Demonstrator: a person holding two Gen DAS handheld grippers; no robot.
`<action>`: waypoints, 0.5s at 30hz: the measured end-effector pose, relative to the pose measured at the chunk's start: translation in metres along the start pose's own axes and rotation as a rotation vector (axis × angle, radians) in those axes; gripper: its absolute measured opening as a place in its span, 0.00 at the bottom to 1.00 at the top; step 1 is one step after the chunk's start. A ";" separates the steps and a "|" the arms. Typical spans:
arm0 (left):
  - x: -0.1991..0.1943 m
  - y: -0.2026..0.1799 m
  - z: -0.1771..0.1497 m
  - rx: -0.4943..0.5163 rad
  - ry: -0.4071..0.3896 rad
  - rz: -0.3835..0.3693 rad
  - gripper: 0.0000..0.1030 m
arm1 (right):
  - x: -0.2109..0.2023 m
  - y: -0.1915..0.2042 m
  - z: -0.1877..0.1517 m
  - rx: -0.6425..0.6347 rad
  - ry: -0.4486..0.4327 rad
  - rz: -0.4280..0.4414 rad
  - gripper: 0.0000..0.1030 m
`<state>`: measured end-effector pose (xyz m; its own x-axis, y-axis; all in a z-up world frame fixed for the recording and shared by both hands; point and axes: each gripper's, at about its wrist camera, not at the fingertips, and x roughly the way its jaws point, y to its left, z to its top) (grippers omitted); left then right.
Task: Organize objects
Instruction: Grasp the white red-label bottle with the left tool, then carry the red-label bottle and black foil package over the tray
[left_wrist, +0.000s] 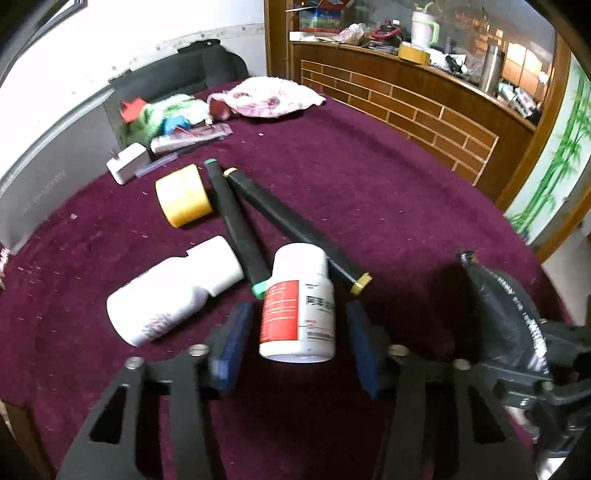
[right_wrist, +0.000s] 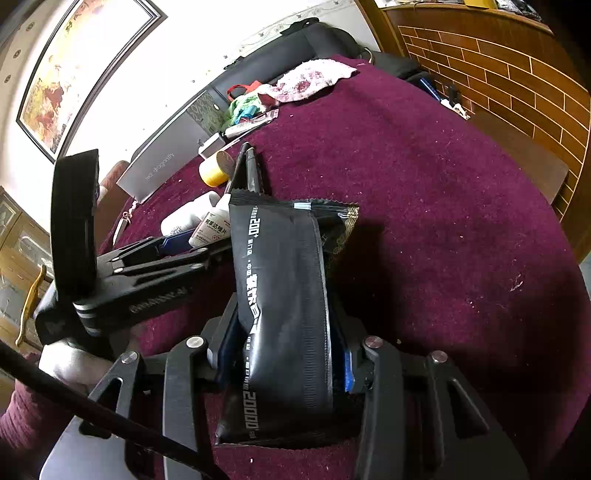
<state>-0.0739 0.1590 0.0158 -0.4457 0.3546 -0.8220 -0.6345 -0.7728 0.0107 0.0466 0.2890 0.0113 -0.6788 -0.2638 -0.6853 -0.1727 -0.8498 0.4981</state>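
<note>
My left gripper (left_wrist: 297, 317) is open, its blue pads on either side of a white pill bottle with a red label (left_wrist: 298, 306), with gaps on both sides. A second white bottle (left_wrist: 173, 291) lies on its side to the left. Two black markers, green-capped (left_wrist: 238, 225) and yellow-capped (left_wrist: 295, 225), lie behind the bottle. A yellow tape roll (left_wrist: 183, 195) sits farther back. My right gripper (right_wrist: 282, 354) is shut on a black foil packet (right_wrist: 282, 295), held above the cloth. The left gripper (right_wrist: 147, 266) and the packet (left_wrist: 513, 314) each show in the other view.
The round table (left_wrist: 369, 166) has a maroon cloth. At its far side lie a white charger (left_wrist: 127, 162), a tube (left_wrist: 188, 140), green and red items (left_wrist: 155, 114) and a pink cloth (left_wrist: 266, 96). A wooden counter (left_wrist: 406, 99) stands behind.
</note>
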 end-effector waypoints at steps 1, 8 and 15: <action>-0.002 0.003 0.000 -0.018 0.003 -0.005 0.28 | 0.000 -0.001 0.000 0.000 0.000 0.001 0.39; -0.027 0.018 -0.016 -0.090 -0.028 -0.044 0.28 | 0.001 -0.005 0.002 0.024 -0.001 0.026 0.39; -0.087 0.030 -0.058 -0.141 -0.089 -0.072 0.28 | 0.002 -0.001 0.001 -0.002 -0.013 0.007 0.39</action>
<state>-0.0176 0.0740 0.0545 -0.4606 0.4523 -0.7637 -0.5748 -0.8076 -0.1316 0.0441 0.2899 0.0098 -0.6891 -0.2634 -0.6751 -0.1670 -0.8488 0.5016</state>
